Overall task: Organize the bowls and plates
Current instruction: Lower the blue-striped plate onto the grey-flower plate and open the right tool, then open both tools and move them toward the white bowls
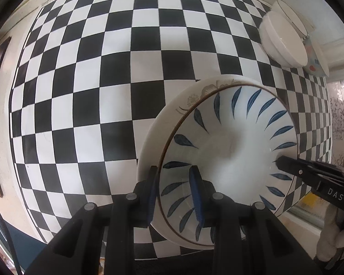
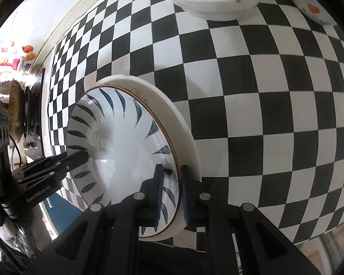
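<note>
A blue-leaf bowl (image 1: 229, 158) sits nested on a floral plate (image 1: 195, 96) over the checkered cloth (image 1: 80, 91), both grippers, left (image 1: 175, 194) and right (image 2: 170, 192), pinching opposite rims, apparently to steady the stack; white bowls (image 1: 284, 43) wait well apart.

Bowl (image 1: 229, 151) on plate (image 1: 172, 119), on checkered cloth (image 1: 91, 80)

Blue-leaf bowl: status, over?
Left tongs and right tongs both clamped on the blue-leaf bowl rim, opposite sides. Bowl sits in the floral plate. White bowls well clear.
</note>
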### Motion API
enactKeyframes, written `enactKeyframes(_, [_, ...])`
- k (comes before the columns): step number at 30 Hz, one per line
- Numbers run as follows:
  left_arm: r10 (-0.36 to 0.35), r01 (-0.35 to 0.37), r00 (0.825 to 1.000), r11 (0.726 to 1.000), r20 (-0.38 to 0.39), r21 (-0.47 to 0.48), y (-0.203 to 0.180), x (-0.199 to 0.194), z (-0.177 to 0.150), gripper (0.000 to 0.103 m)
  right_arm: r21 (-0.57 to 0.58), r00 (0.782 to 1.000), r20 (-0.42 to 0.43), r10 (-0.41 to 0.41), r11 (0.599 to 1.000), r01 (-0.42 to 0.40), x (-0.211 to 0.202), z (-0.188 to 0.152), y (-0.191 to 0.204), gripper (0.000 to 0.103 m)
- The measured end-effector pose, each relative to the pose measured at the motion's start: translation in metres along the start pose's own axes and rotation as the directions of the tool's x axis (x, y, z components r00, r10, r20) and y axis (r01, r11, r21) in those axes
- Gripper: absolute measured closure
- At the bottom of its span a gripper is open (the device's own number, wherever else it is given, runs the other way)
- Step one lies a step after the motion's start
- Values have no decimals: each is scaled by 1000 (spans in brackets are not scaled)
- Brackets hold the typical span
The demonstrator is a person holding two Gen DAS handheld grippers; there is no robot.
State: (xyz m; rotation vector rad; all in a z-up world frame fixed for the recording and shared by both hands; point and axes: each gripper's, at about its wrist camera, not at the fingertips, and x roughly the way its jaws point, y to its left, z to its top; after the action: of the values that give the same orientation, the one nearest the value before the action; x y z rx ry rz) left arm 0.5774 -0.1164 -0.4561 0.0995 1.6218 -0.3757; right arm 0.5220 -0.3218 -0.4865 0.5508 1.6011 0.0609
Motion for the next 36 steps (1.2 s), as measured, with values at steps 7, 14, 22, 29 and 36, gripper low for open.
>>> enactKeyframes(7, [15,-16,999,999,-31,-29,3,0,-2,78,36,999,-50,13,999,-11,1,3,0,72])
enactKeyframes(14, [34,-35,999,998,-12,-46,1,-6,-7,78,2,997,-76,11,1000,-11,-1,1,16,39])
enactKeyframes(22, [103,-102,992,995,71,-22,-15,-25,-15,65,-106,990,-15,-142,985,139,-14,-13,44,12])
enactKeyframes(29, [144,-137,970,989,196,-47,-33,-59,-30,17,-120,968,92,-234,962,244,-42,-37,59,11])
enactKeyframes(36, [152,-139,945,988,290,-66,-35,-115,-49,16,-122,931,247,-268,945,304,-107,-65,75,11])
